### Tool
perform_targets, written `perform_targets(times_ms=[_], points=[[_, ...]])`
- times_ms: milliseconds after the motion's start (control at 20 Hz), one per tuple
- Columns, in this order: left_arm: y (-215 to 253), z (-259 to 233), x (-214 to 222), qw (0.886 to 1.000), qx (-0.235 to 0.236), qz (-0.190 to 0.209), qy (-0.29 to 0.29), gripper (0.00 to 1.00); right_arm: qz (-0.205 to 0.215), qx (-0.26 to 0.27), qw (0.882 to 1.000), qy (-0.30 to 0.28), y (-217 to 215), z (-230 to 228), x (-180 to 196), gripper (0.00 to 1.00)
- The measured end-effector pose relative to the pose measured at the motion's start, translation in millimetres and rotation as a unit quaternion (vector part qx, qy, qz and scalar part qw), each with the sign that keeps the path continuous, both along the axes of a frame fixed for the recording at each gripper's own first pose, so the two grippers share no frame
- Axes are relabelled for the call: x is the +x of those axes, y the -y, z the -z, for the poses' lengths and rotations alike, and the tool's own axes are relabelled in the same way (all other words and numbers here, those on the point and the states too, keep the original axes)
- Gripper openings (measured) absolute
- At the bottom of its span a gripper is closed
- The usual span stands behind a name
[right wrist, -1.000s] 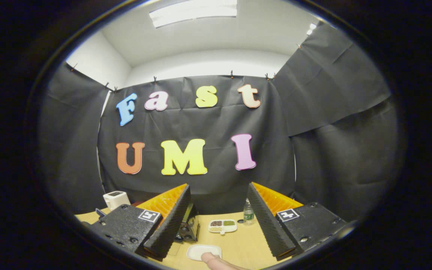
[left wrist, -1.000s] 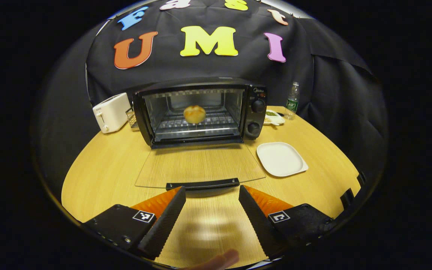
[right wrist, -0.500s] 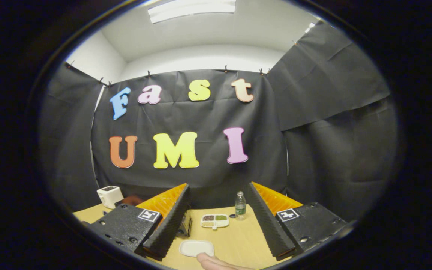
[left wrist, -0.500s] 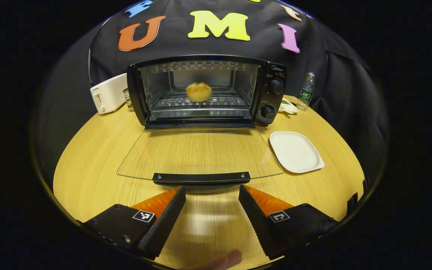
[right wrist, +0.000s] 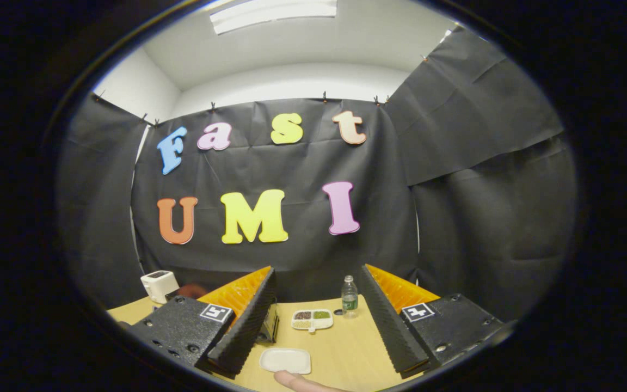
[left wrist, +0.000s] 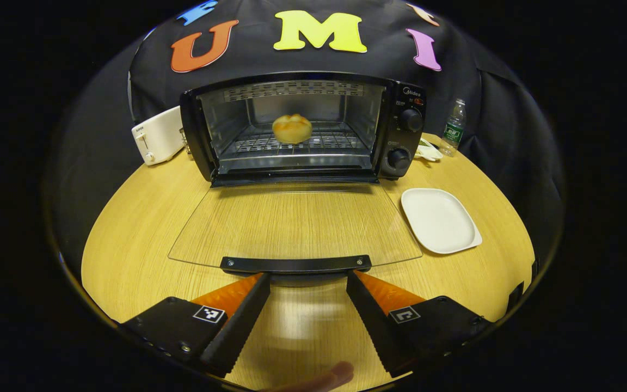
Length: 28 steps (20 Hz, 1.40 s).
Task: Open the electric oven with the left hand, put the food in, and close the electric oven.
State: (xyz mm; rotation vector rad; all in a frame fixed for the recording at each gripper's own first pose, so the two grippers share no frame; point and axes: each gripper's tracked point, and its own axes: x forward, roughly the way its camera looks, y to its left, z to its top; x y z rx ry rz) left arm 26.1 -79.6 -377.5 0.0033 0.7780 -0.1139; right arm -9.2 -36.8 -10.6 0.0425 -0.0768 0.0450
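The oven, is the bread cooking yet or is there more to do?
Nearly there. Done: the oven is open, its glass door lying flat, and the bun sits on the rack inside. In hand: the open left gripper is right at the door handle, not gripping it. Left: lift the door shut. The right gripper is open and holds nothing.

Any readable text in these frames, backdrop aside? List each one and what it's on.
"Midea": brand mark at the top of the oven control panel, left gripper view.
Print beside the oven knobs: too small to read.
Marking on the toaster front: too small to read.
Water bottle label: too small to read.
Left gripper body: square coded marker tags, no words.
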Motion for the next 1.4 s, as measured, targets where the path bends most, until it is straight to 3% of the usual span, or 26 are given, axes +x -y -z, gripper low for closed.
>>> perform_targets(times_ms=[300, 350, 450, 700, 800, 850, 900, 950, 1100, 1400], points=[[-3.5, -20.0, 4.2, 1.0, 0.011, -0.002, 0.022, 0.93, -0.026, 0.024, 0.999, 0.002, -9.5, -1.1, -6.5, 0.98], [-2.9, -23.7, 5.1, 1.0, 0.014, -0.002, 0.027, 0.94, -0.025, 0.022, 0.999, 0.004, -9.7, -1.0, -7.1, 0.94], [-3.6, -31.2, 7.7, 0.999, 0.018, -0.003, 0.04, 0.93, -0.026, 0.016, 1.0, 0.005, -11.3, -0.5, -6.9, 0.98], [-4.0, -39.2, 10.0, 0.999, 0.015, -0.008, 0.04, 0.94, -0.027, 0.027, 0.999, -0.005, -12.4, 6.3, -4.2, 0.94], [-3.7, -46.9, 13.4, 0.998, 0.016, -0.008, 0.056, 0.94, -0.031, 0.032, 0.999, -0.013, -13.9, 11.7, -2.1, 0.98], [-4.1, -49.3, 14.6, 0.998, 0.015, -0.007, 0.06, 0.94, -0.031, 0.031, 0.999, -0.016, -13.8, 13.0, -1.0, 0.94], [-4.3, -52.5, 16.3, 0.998, 0.013, -0.007, 0.063, 0.94, -0.029, 0.03, 0.999, -0.018, -12.8, 14.8, 0.3, 0.98], [-4.6, -56.2, 17.3, 0.998, 0.01, -0.007, 0.067, 0.94, -0.028, 0.03, 0.999, -0.02, -12.5, 15.5, 0.5, 0.94], [-3.7, -72.3, 23.7, 0.996, 0.004, -0.003, 0.091, 0.94, -0.034, 0.036, 0.999, -0.02, -16.5, 14.9, -3.3, 0.98], [-13.9, -98.6, 43.1, 0.992, 0.018, -0.002, 0.127, 0.94, -0.035, 0.027, 0.999, -0.018, -19.5, 15.7, -5.8, 0.94]])
